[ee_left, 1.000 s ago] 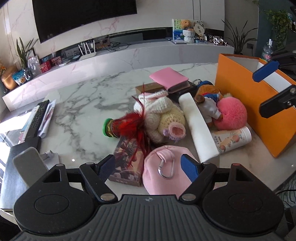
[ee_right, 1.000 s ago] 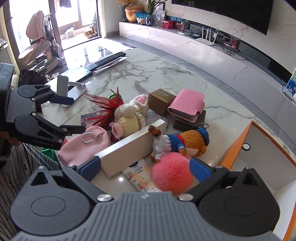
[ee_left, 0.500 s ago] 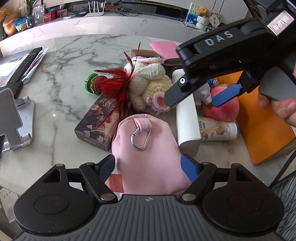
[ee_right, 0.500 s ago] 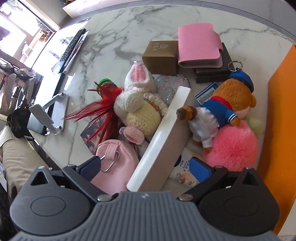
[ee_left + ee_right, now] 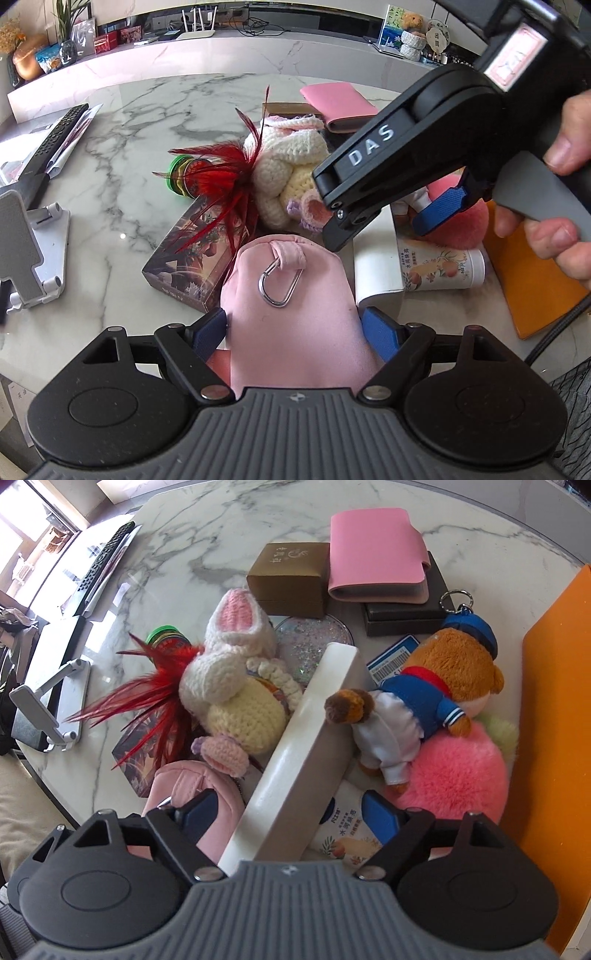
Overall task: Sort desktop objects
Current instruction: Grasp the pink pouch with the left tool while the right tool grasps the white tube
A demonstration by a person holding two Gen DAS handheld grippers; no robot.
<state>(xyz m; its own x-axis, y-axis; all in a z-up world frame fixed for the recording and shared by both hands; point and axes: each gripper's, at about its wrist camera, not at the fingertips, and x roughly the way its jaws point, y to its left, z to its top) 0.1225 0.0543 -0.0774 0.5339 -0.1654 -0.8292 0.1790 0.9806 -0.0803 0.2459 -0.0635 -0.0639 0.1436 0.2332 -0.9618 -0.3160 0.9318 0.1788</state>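
A pile of small things lies on the marble table (image 5: 122,122). A pink pouch (image 5: 288,325) with a metal clip lies between the fingers of my left gripper (image 5: 295,332), which stands open around it. My right gripper (image 5: 291,814) points steeply down over a long white box (image 5: 306,738). Its jaws are closing with the box between them, and gaps remain on both sides. In the left wrist view the right gripper (image 5: 384,229) hangs over the white box (image 5: 376,266), held by a hand (image 5: 554,236).
Around the box lie a crochet rabbit (image 5: 236,686), a red feather (image 5: 147,701), a sailor bear (image 5: 436,686), a pink pompom (image 5: 454,775) and a lotion tube (image 5: 347,838). An orange box (image 5: 554,720) stands right. A brown box (image 5: 288,579) and pink wallet (image 5: 376,554) lie behind; a phone stand (image 5: 29,251) sits left.
My right gripper swung in over the pile, tipped down around the white box, and its jaws narrowed. My left gripper tilted down over the pink pouch without changing its opening.
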